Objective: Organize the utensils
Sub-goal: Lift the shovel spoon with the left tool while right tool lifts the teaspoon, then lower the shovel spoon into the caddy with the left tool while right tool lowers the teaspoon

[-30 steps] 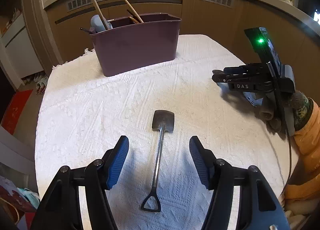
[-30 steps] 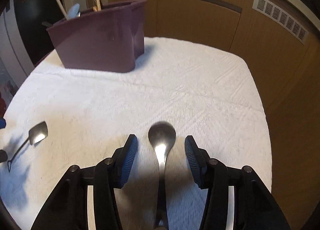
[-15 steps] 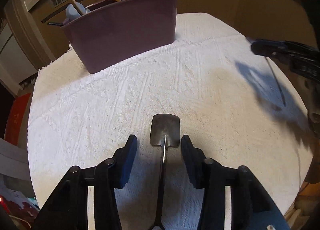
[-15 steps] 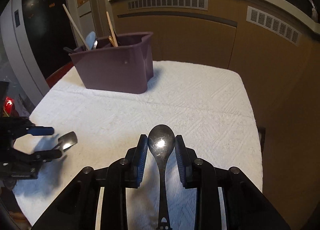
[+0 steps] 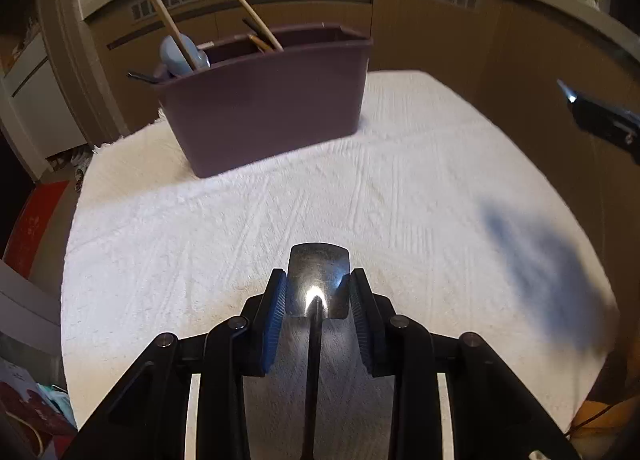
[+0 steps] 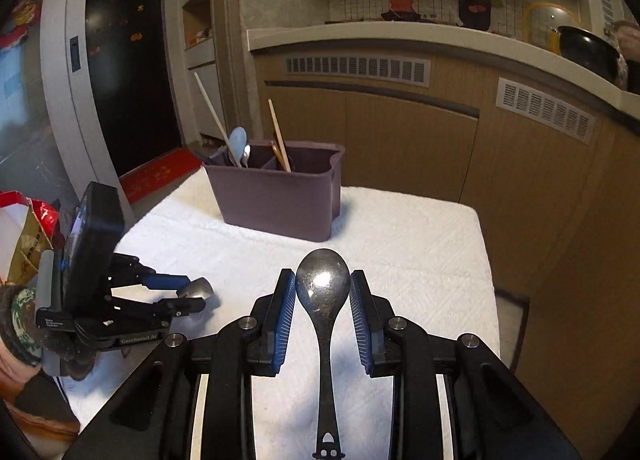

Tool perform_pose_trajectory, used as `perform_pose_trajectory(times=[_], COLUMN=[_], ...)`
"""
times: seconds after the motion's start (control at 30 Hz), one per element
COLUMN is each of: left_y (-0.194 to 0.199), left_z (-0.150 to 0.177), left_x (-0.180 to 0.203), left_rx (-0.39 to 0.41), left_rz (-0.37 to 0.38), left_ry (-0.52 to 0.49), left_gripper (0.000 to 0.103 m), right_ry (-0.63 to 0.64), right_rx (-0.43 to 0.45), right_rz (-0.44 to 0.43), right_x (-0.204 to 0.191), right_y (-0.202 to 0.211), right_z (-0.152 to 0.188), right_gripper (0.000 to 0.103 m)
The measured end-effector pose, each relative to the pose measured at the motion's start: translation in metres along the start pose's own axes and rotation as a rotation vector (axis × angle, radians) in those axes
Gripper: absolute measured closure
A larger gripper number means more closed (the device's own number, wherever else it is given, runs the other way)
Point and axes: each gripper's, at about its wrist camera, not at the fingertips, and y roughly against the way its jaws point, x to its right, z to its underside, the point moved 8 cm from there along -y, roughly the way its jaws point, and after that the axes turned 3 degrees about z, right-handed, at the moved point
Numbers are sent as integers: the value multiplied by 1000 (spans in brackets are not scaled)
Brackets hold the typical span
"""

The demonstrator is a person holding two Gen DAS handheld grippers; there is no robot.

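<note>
Both narrowed: left hand-held gripper (image 5: 319, 292) closing on shovel spoon (image 5: 319, 280), right hand-held gripper (image 6: 323, 292) clamping round spoon (image 6: 323, 284).

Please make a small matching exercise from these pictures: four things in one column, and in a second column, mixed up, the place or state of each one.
Things
1. round spoon
2. shovel-shaped spoon
3. purple bin
4. light blue spoon

Places or states
A. stands on the white cloth
B. between the pads of the right gripper
C. sticks up out of the bin
D. between the pads of the left gripper, whose jaws are closing

Pairs: 1-B, 2-D, 3-A, 4-C
</note>
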Motion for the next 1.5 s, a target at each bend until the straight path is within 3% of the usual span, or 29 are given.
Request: perform_pose_trajectory(times=[0.2,0.4,0.53,0.7,0.87,1.07,1.17,1.23,1.5], left_y=[88,159,168,136,86,33,21,12,1], left_z=[-59,-156,-203,-228,-229,-233,-233,-232,-205], left_x=[-9,-29,-47,-65,-77,-92,-93,-92,-91], left_rx=[254,518,657,768,780,718,731,727,681], left_rz=[-35,-60,-29,-38,-68,13,23,21,-48], left_ry=[12,63,131,177,164,180,173,165,138], left_gripper=[74,74,74,74,74,74,74,80,83], right_ry=[20,88,59,-14,-26,-27,-46,-47,-5], right_rx=[85,224,324,395,381,309,260,224,142], right_rz=[13,48,22,-87,-112,-127,-142,-146,-141], right_x=[-15,-33,-36,-33,-30,-23,-19,-17,-18], right_y=[26,41,32,-8,-73,-142,-163,-175,-196], right_z=[-39,-124,-182,-218,-225,-209,-196,-186,-149], right_gripper=[74,74,74,74,74,74,74,74,74])
